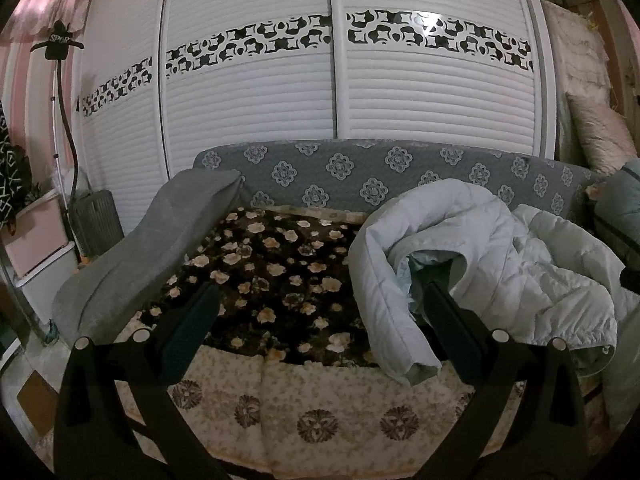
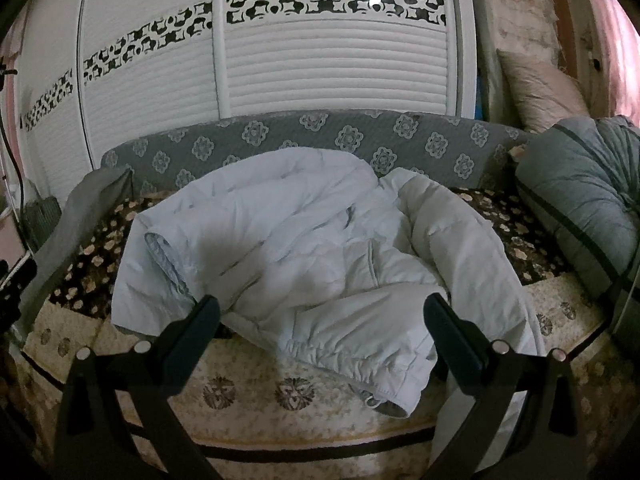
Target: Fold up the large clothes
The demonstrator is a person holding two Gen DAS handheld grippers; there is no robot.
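— Where did the pale puffer jacket (image 2: 304, 248) lie?
— Crumpled on the flowered blanket (image 1: 276, 276) of the bed, before the white wardrobe (image 1: 248, 92).
— And the jaws?
— The left gripper (image 1: 318, 304) and right gripper (image 2: 322, 314) both gaped wide, holding nothing.

Bare floral blanket (image 1: 272, 264) centre-left of frame: passable. Puffer jacket (image 1: 500, 264) blocks right; grey cushion (image 1: 152, 240) bounds left.
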